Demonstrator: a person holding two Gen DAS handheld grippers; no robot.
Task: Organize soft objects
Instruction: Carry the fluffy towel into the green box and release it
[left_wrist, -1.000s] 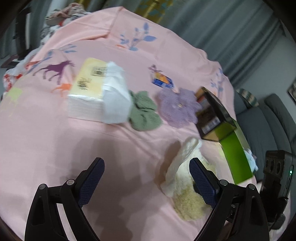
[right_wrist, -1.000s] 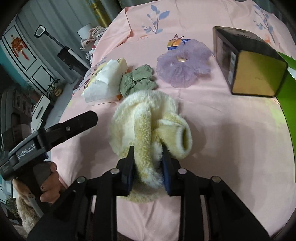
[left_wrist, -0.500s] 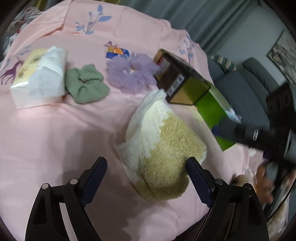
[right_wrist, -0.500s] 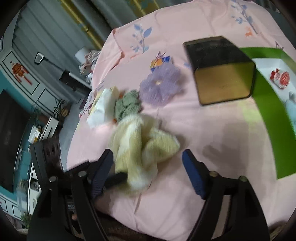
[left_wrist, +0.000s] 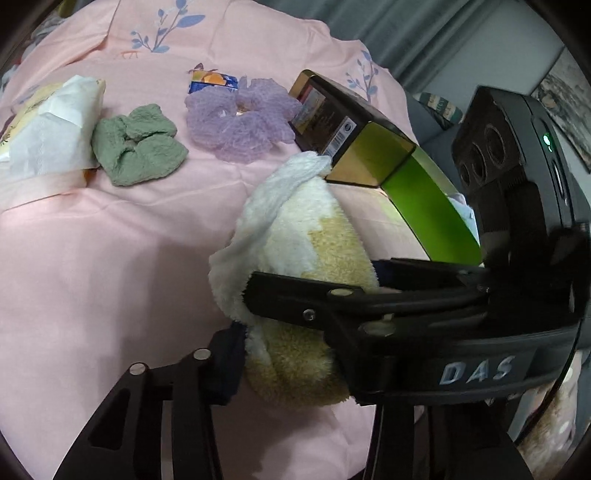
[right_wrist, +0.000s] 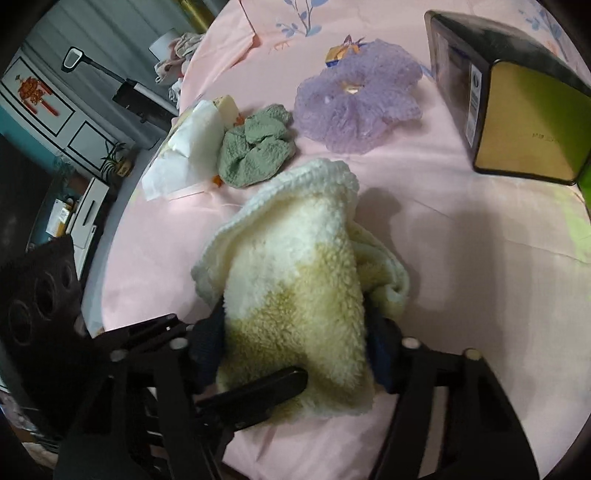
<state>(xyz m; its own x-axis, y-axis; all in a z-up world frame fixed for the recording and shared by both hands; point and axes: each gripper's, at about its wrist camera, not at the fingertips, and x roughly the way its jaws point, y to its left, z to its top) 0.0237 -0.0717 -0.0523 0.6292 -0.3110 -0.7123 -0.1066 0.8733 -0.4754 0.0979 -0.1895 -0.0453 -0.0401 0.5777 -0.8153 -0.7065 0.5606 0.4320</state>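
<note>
Two claws on one fluffy sock (right_wrist: 295, 280), cream at the cuff, yellow fleece toward the toe, bunched and lumpy on the pink printed cloth (left_wrist: 110, 258) covering the bench. Your right claw (right_wrist: 295, 343) is closing, blue textured pads pressed into the yellow end from both sides, sock squeezed between them. Your left claw (left_wrist: 288, 354) is closing too; the same sock sits between its fingers, one blue pad (left_wrist: 225, 365) against the fleece, the other hidden behind your right claw's black frame, so the grip is hard to confirm. Ahead of your right claw: crinkly green scrunchie (right_wrist: 255, 147), and right of it a frilly purple mesh scrunchie (right_wrist: 358, 107). Left of the green one, a soft tissue pack (right_wrist: 192, 147), white paper sticking out. Far right of that claw, a rigid black-and-gold box (right_wrist: 517, 110), boxy with sharp edges, next to a bright green container wall (left_wrist: 428, 206).
</note>
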